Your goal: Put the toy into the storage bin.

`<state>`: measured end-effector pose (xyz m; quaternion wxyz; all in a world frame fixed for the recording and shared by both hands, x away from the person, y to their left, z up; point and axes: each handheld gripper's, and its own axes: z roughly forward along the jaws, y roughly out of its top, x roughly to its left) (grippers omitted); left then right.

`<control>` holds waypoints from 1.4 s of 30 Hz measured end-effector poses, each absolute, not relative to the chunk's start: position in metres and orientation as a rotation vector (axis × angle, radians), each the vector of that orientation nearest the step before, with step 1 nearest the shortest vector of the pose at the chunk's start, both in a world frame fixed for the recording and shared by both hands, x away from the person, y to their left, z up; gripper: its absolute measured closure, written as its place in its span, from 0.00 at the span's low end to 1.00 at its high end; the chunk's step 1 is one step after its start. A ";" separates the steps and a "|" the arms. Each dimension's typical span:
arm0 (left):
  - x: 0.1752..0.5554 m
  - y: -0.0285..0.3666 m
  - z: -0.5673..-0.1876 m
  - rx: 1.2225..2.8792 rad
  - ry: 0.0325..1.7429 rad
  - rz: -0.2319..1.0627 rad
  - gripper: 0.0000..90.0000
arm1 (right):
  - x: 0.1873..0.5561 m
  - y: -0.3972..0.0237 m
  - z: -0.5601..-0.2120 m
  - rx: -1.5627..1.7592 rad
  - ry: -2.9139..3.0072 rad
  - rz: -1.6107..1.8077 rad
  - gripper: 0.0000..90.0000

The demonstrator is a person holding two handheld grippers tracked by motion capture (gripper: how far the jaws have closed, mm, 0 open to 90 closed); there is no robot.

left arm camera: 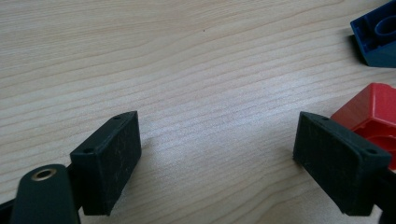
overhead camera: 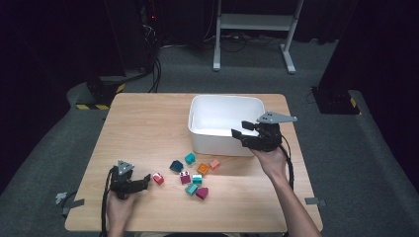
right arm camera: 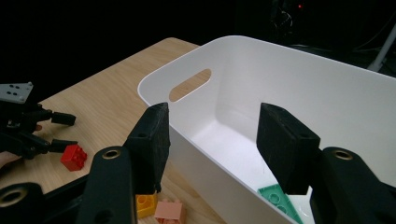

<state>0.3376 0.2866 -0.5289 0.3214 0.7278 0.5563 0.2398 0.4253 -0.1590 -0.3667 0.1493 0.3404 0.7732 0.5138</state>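
My right gripper [overhead camera: 242,129] [right arm camera: 212,135] hovers open over the near right rim of the white bin [overhead camera: 217,143] [right arm camera: 299,79], with nothing between its pads. A green brick [right arm camera: 278,198] lies on the bin floor below it. At the near left of the table my left gripper [overhead camera: 145,181] [left arm camera: 215,149] rests open, pointing at a red brick [overhead camera: 158,178] [left arm camera: 369,116] that lies just past its right-hand pad. A dark blue brick [overhead camera: 176,166] [left arm camera: 378,39] sits farther on.
Several loose bricks lie on the wooden table [overhead camera: 138,128] in front of the bin, among them orange [overhead camera: 203,169] [right arm camera: 145,204], salmon [overhead camera: 214,164] [right arm camera: 170,211], teal [overhead camera: 189,158] and magenta [overhead camera: 201,193]. The bin has a handle slot [right arm camera: 189,85].
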 end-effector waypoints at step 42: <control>0.338 0.287 -0.529 1.915 1.461 0.630 0.17 | 0.387 -0.140 -0.457 0.951 2.329 1.415 0.49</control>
